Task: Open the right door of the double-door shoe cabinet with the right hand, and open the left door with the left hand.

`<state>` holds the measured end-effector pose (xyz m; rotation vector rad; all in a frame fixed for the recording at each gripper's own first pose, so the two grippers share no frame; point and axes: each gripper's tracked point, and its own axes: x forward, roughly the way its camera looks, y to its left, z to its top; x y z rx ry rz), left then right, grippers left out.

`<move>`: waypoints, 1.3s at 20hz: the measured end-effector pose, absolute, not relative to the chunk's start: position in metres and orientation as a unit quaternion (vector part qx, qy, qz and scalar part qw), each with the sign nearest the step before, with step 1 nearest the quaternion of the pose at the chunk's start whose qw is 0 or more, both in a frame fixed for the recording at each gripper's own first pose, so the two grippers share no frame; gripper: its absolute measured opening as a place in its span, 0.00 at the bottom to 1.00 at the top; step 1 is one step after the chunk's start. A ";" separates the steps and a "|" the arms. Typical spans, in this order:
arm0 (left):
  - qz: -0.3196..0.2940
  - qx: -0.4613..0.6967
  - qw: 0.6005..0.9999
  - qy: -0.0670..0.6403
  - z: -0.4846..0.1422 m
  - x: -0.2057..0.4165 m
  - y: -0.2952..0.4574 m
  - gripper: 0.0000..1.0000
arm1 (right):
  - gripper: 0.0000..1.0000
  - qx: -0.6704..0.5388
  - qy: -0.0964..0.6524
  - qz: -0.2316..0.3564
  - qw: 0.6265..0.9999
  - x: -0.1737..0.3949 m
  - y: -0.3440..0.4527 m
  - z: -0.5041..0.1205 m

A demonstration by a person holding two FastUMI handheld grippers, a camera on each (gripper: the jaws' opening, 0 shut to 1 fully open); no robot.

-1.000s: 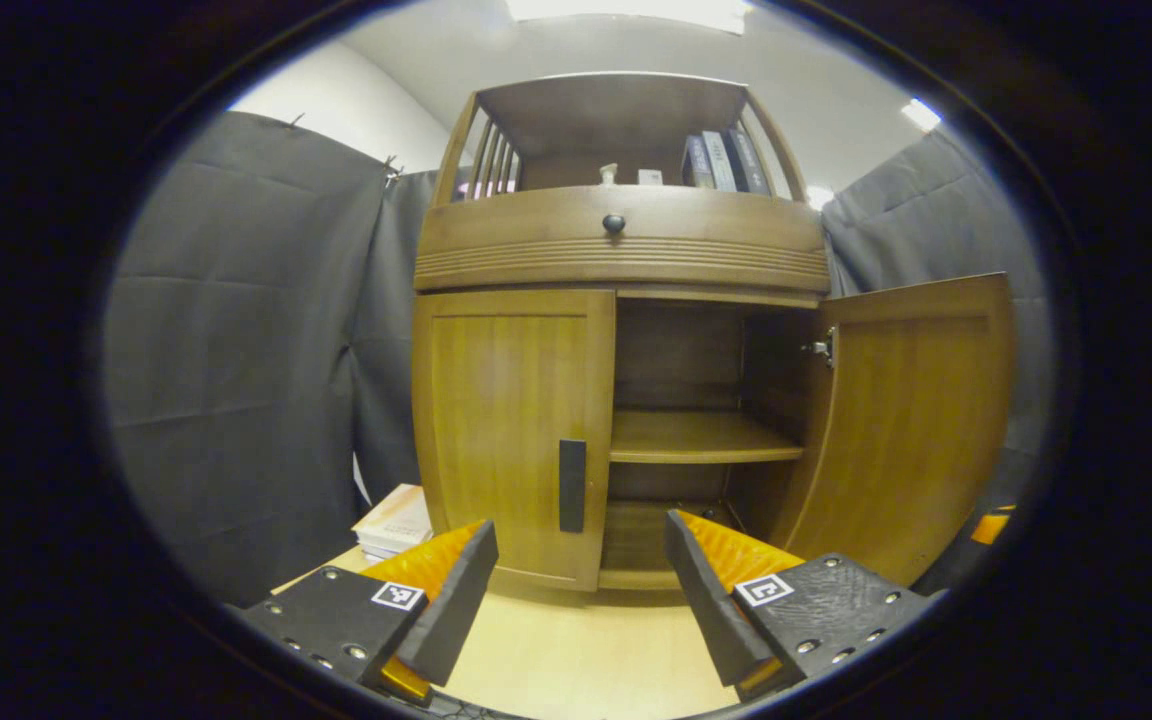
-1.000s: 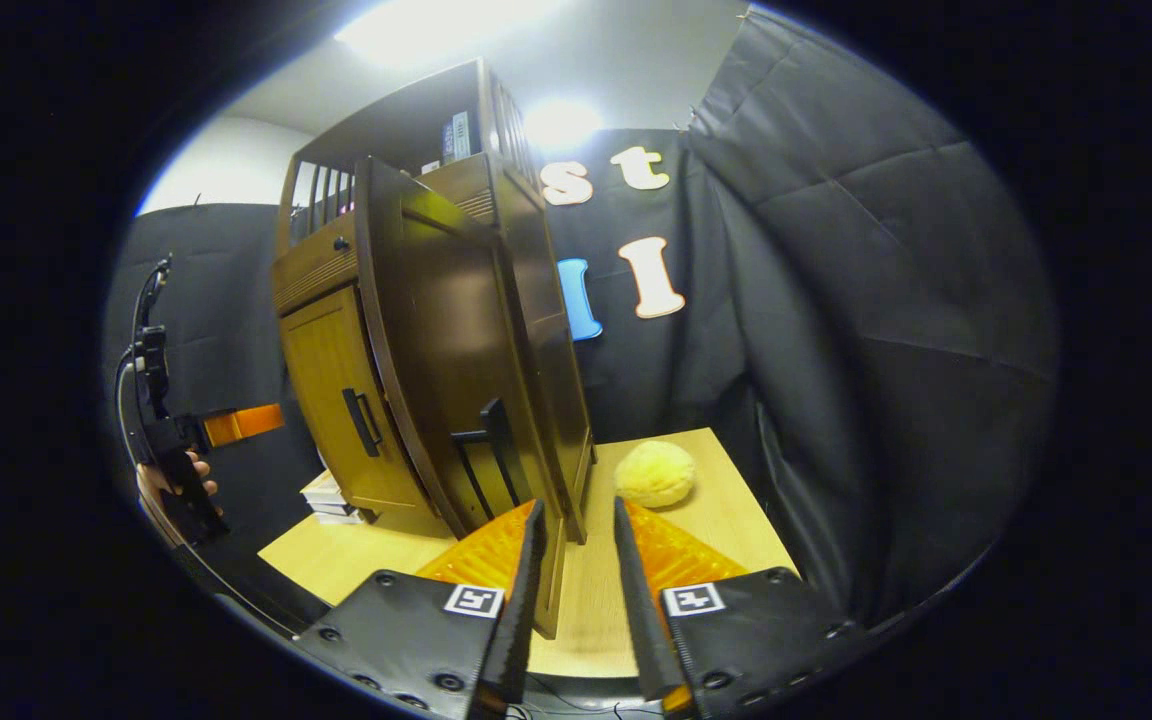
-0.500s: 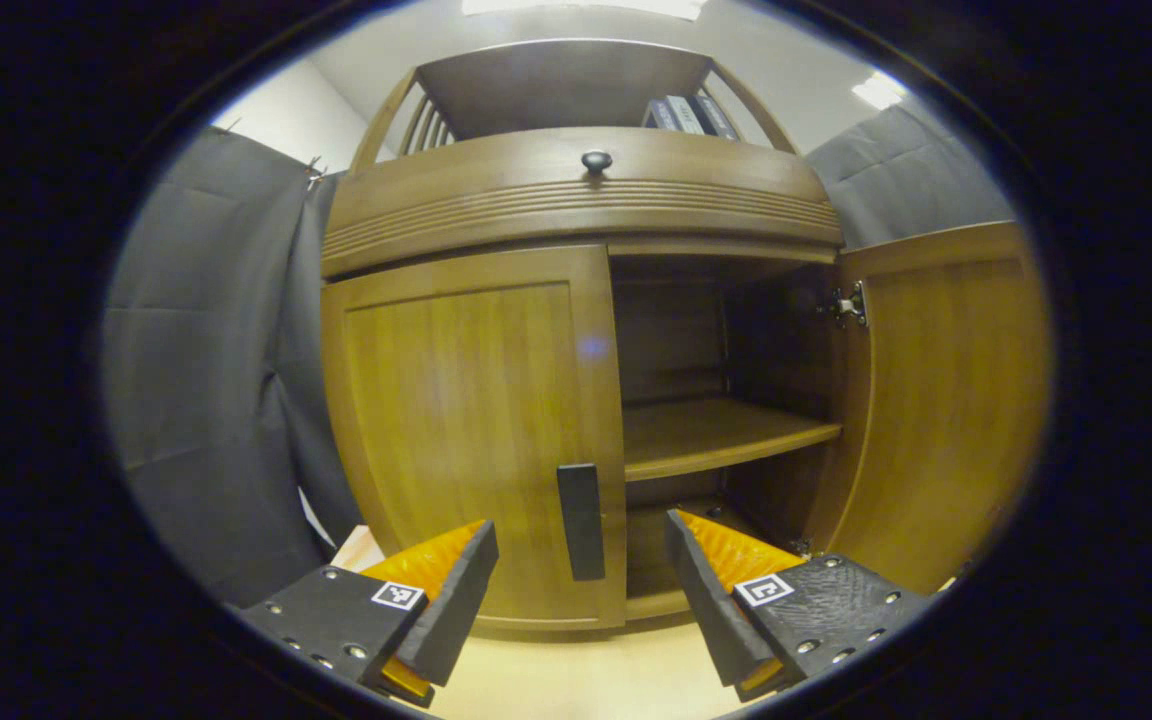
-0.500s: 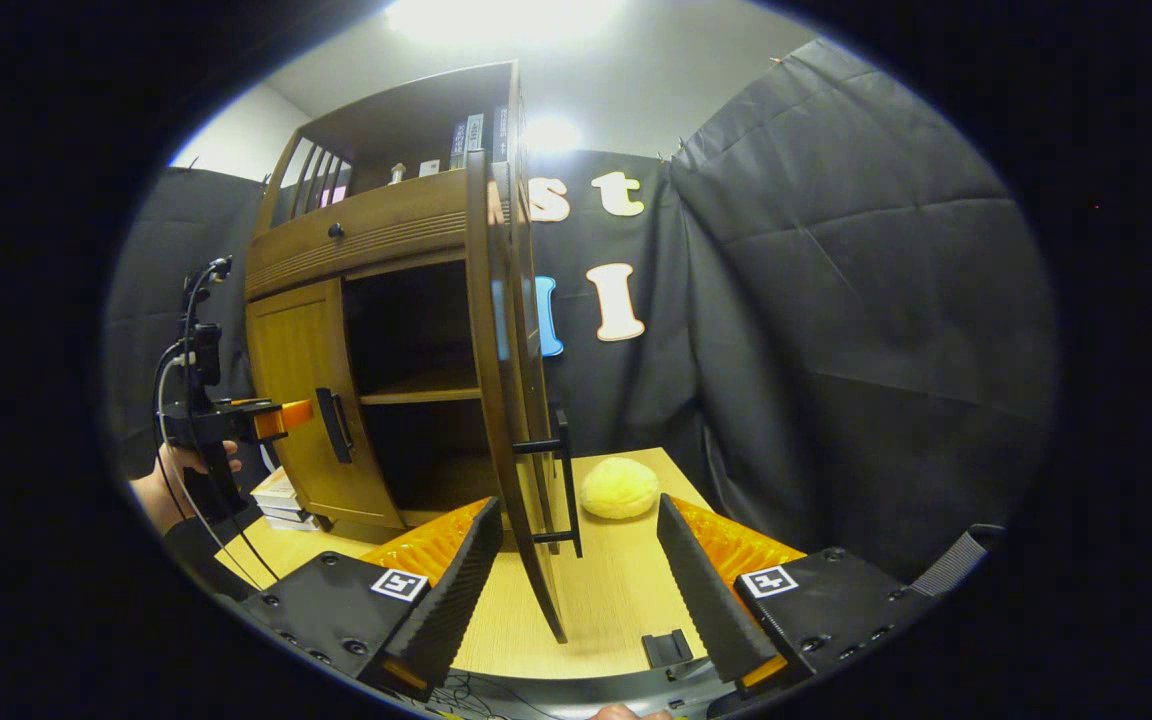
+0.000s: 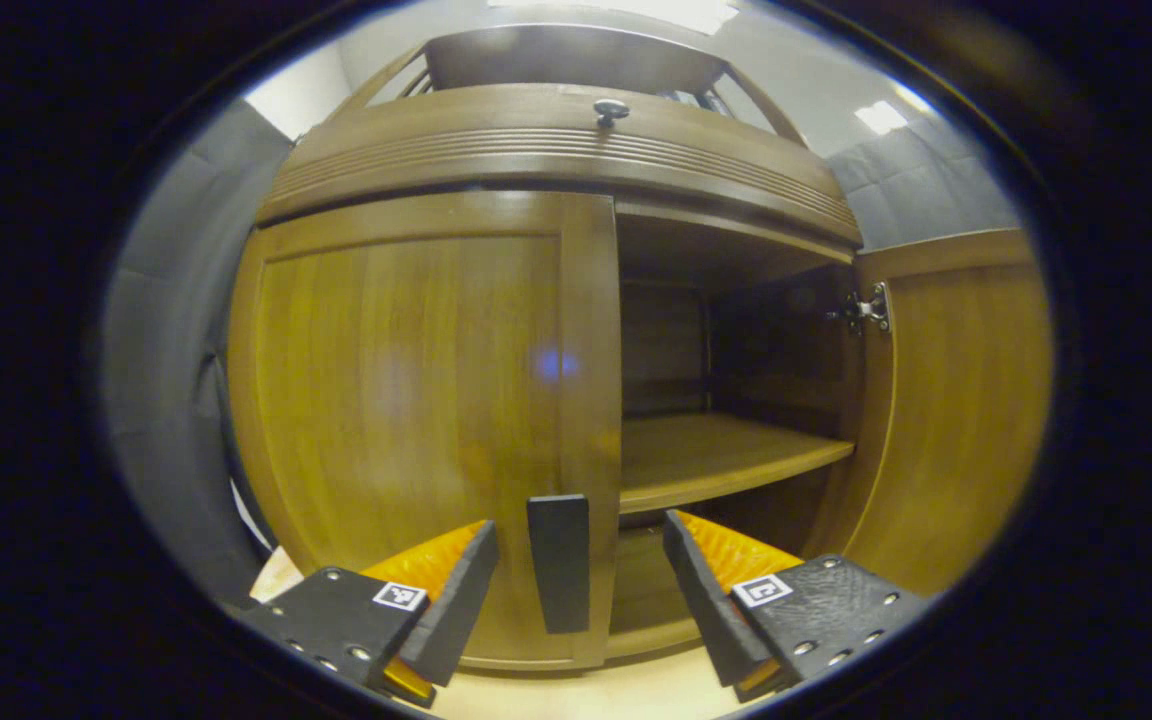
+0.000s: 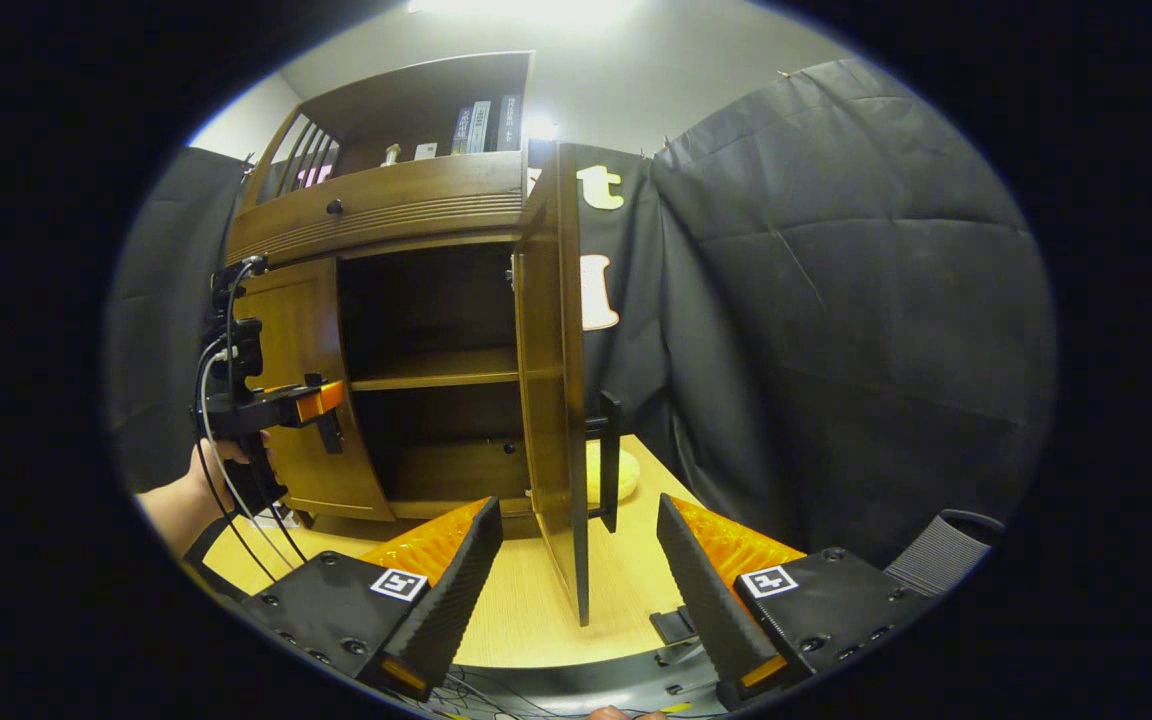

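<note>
The right door (image 6: 548, 380) of the cabinet (image 5: 556, 150) is swung wide open, with the right tool (image 6: 576, 560) spread wide before its edge. The left door (image 5: 406, 400) is not yet opened; its handle (image 5: 558, 562) is framed by the wide left tool (image 5: 576, 570), ungrasped.

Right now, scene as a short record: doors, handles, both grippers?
right door: swung open, shelf inside exposed
left door: closed
left door handle: black bar, standing between the open fingers, not gripped
left gripper: open, close to the left door
right gripper: open, astride the right door's edge without touching
right door handle: free
</note>
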<state>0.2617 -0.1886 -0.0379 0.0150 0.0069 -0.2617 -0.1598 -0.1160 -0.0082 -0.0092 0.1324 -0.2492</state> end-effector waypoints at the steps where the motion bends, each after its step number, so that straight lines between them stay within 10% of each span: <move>1: -0.118 0.004 0.993 0.002 -0.040 0.266 -0.181 0.82 | 0.98 -0.006 0.067 -0.126 0.990 -0.160 -0.113 -0.010; 6: -0.121 -0.021 0.992 0.021 -0.053 0.271 -0.184 0.37 | 0.93 -0.012 0.062 -0.135 0.989 -0.159 -0.104 -0.008; 26: -0.127 -0.010 0.991 0.043 -0.063 0.261 -0.179 0.21 | 0.93 0.001 0.047 -0.143 0.989 -0.158 -0.098 -0.018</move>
